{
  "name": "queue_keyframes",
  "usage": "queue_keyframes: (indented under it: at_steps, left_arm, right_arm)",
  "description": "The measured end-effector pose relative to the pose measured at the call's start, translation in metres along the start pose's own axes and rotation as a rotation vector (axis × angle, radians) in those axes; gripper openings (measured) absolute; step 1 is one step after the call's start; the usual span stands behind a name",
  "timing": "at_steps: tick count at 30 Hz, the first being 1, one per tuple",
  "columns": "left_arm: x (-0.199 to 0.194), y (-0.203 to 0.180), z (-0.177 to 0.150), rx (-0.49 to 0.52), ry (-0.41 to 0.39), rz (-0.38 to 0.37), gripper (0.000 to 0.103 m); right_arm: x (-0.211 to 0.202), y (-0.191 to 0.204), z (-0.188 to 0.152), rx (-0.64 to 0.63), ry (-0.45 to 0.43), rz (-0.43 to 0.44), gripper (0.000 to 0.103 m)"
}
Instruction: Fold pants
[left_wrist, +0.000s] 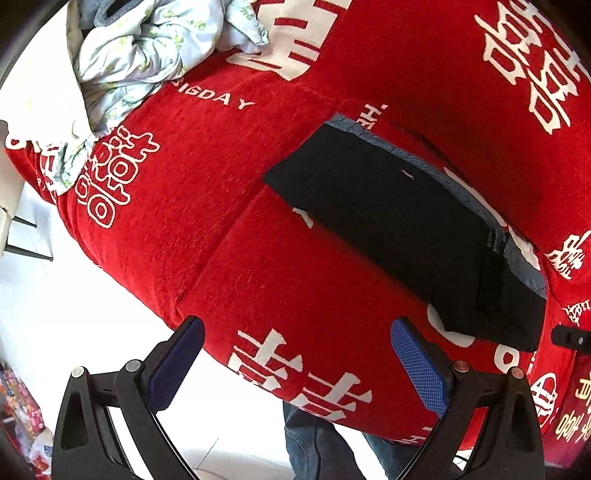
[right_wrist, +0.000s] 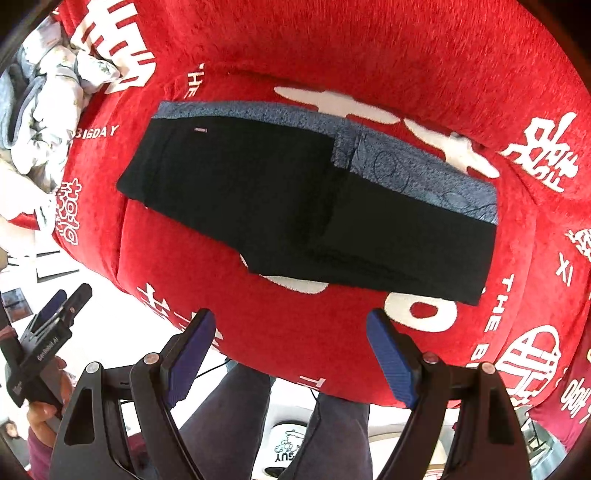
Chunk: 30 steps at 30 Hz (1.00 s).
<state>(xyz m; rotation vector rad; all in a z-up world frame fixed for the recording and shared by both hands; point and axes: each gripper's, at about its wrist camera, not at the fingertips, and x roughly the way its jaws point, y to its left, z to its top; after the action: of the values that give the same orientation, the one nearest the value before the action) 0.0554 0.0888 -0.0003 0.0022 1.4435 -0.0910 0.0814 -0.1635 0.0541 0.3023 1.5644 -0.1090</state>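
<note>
Both tools empty: right gripper (right_wrist: 291, 354) jaws spread wide, nothing between the blue pads, hanging over the near edge of the red cover (right_wrist: 369, 44) with the person's legs (right_wrist: 236, 413) below. Left gripper (left_wrist: 297, 363) likewise spread and empty over the same near edge; in the right wrist view it shows low at far left, off the cushion, over the floor. Ahead of both lie the black pants (right_wrist: 295, 199), flat on the red seat, apart from either tool, no contact. They look already doubled up into a long slab, a grey patterned band (right_wrist: 406, 162) running along the far edge. Long axis runs left to right across the right view, tilting down toward the right; the small label end sits far-left, the thicker stacked end near-right. Right gripper is the nearer one, more or less square on to the near long edge; the left sees the pants off to its right, long axis slanting away. Judgement: next fold probably goes end to end along that axis. Far left: a crumpled pale floral cloth (right_wrist: 55, 110), not involved.
</note>
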Motion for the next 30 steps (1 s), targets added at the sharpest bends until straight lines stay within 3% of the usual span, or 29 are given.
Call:
queue_keyframes:
  at_steps: [6,11,17,30]
  left_arm:
    - [0.027,0.0,0.015,0.021,0.042,0.003,0.101]
    - [0.052,-0.001,0.032,-0.013,0.068,-0.047,0.101]
    - [0.076,-0.013,0.052,0.018,0.054,-0.055,0.101]
    - [0.106,-0.026,0.081,0.089,-0.008,-0.079,0.101]
  right_arm:
    - [0.018,-0.004,-0.009,0.031,-0.004,0.021,0.086]
    - [0.045,-0.016,-0.017,0.075,0.001,0.021,0.086]
    - [0.072,-0.023,-0.02,0.113,-0.031,0.0,0.086]
    - [0.101,0.003,0.025,0.077,-0.159,0.025,0.086]
